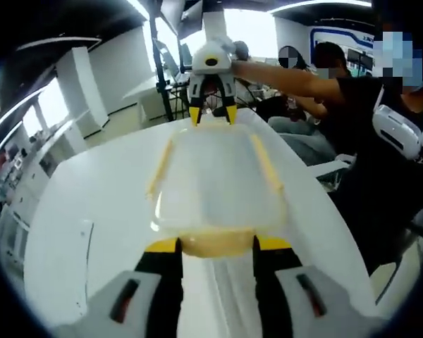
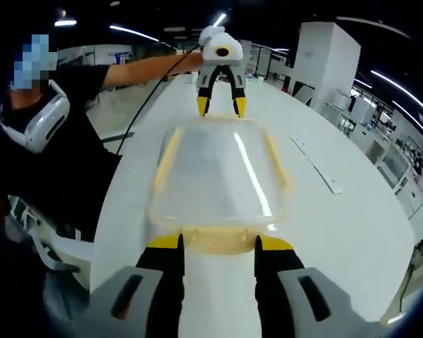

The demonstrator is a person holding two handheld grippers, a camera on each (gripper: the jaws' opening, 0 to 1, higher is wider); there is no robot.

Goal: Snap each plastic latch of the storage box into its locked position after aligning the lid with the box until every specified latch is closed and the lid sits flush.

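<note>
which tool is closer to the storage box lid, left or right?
Neither clearly: each sits at one end latch. The left tool straddles the yellow latch at its end of the lid; the right tool straddles the opposite latch. Contact unclear.

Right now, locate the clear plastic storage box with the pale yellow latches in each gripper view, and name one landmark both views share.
Left gripper view: the clear plastic storage box sits centre frame on the white table, its near yellow latch between this gripper's open jaws.
Right gripper view: the box again lies centre, above this gripper's open jaws.
Shared landmark: the box's long side latch strip.
</note>
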